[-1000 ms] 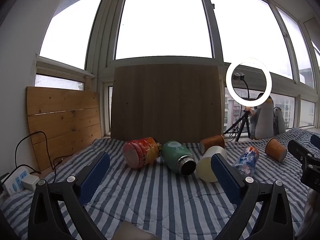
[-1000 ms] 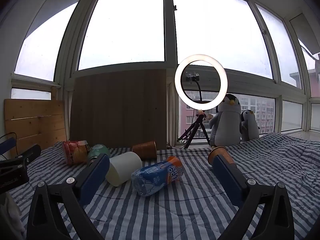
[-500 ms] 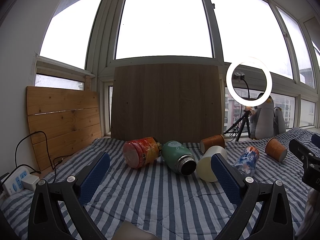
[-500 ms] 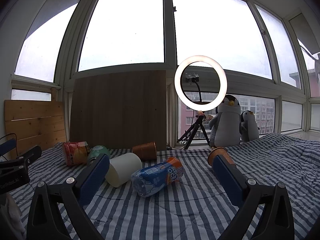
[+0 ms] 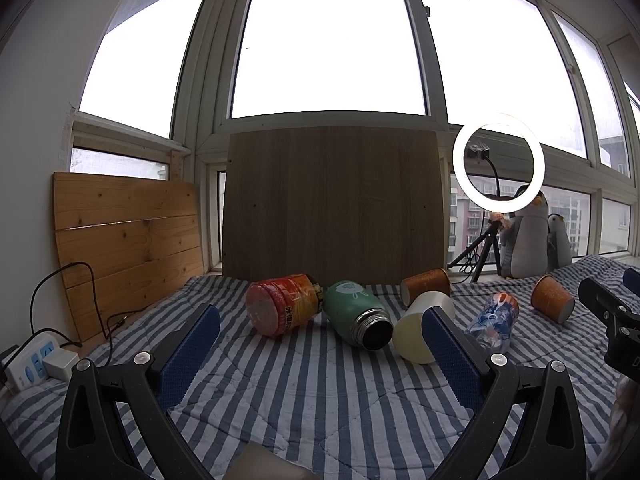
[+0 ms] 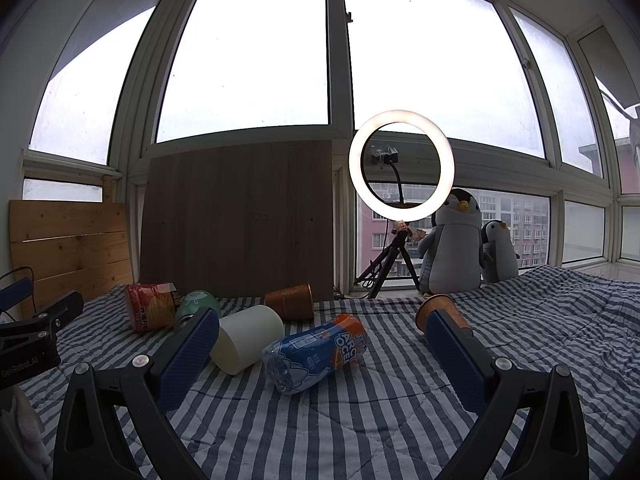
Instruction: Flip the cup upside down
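Note:
Several cups and bottles lie on their sides on a striped blanket. A cream cup (image 5: 416, 332) (image 6: 246, 338) lies in the middle. A brown paper cup (image 5: 426, 282) (image 6: 290, 302) lies behind it and another brown cup (image 5: 552, 304) (image 6: 436, 306) lies to the right. My left gripper (image 5: 320, 338) is open and empty, short of the objects. My right gripper (image 6: 320, 340) is open and empty, with the plastic bottle (image 6: 316, 352) between its fingers' lines.
A red jar (image 5: 282, 310) and a green flask (image 5: 358, 318) lie left of the cream cup. A dark wooden board (image 5: 332, 204) and a pine panel (image 5: 124, 236) lean at the back. A ring light (image 6: 400, 166), plush penguins (image 6: 452, 248) and a power strip (image 5: 32, 362) stand around.
Both grippers have barely moved; the views have shifted very slightly. Nothing was taken hold of or let go.

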Available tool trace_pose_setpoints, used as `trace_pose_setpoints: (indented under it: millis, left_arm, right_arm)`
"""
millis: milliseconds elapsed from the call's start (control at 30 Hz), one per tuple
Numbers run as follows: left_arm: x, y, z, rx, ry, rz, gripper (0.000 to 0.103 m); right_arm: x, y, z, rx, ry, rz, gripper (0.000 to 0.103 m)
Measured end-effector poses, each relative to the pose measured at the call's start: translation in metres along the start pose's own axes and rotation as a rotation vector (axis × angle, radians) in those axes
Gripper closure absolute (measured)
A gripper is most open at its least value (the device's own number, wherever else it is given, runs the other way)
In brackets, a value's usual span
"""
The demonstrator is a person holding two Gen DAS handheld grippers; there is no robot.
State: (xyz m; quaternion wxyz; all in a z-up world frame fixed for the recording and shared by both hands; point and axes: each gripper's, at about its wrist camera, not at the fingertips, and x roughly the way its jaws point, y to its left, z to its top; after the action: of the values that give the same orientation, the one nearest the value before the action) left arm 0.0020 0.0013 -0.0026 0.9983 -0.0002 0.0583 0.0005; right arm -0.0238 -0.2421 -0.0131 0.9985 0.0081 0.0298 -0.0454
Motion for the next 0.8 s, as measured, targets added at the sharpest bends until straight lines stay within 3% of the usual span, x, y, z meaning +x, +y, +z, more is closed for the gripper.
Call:
trace_pose_setpoints:
  millis: [800]
  left_arm:
    - [0.0010,0.0001,0.0009,0.003,0.008,-0.001,0.001]
  right_arm:
    - [0.0010,-0.0001,-0.0004,0.004,0.005,0.001,0.001]
